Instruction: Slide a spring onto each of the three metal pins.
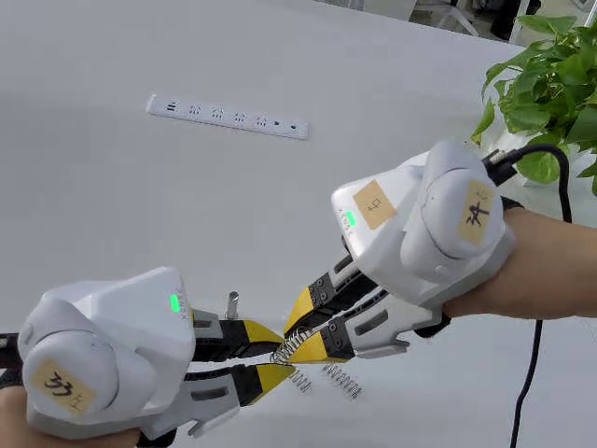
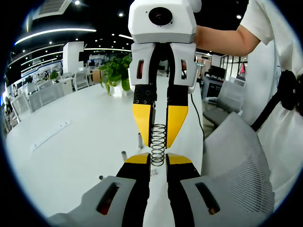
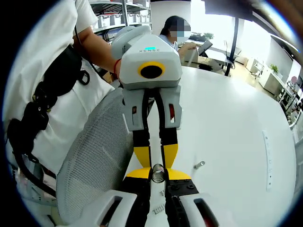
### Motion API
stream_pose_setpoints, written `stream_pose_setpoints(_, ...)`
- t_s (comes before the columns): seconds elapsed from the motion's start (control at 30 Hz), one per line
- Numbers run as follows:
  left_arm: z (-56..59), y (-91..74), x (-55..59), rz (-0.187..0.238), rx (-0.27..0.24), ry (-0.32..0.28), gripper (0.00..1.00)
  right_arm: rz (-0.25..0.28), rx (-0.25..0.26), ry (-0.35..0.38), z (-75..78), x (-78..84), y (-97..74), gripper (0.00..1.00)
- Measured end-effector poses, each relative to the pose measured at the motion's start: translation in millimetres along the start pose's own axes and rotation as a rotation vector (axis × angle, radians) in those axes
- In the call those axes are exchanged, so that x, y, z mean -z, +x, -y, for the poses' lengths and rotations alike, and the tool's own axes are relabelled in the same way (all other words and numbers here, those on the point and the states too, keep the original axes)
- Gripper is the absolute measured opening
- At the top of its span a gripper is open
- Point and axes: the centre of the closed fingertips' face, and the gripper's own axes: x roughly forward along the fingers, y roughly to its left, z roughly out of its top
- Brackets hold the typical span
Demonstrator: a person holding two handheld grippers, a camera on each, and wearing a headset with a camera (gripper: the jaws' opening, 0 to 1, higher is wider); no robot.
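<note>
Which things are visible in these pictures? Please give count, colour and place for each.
table: one, white, under everything
power strip: one, white, far side of table
plant: one, green, far right
pins: two clear, grey, upright on table
held spring: one, silver, held above table
loose springs: two, silver, on table under the held spring
chair: one, grey mesh, beside table
cable: one, black, at the right
other person: one, dark hair, seated at far desk
left gripper: one, white with yellow fingers, shut on held spring
right gripper: one, same colours, shut on held spring
forearm: one, bare, behind right gripper
</note>
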Motion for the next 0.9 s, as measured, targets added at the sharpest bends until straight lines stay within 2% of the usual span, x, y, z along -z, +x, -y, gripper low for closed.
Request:
stream_pose_setpoints(0.3, -9.7, -10.0, 10.0, 0.004, -0.027, -0.015, 0.19, -0.001, 0.014, 0.009, 8.8, -6.1, -5.1, 0.07)
stream_pose_setpoints(0.63, -23.8, -34.7, 29.7, 0.012, -0.095, -0.059, 0.33, -0.015, 0.087, 0.026, 38.5, -15.5, -4.6, 0.07)
stream_pose_setpoints(0.9, -31.1, -46.8, 40.1, 0.029, -0.129, -0.097, 0.43, -0.069, 0.135, 0.023, 65.9, -19.3, 3.8, 0.07)
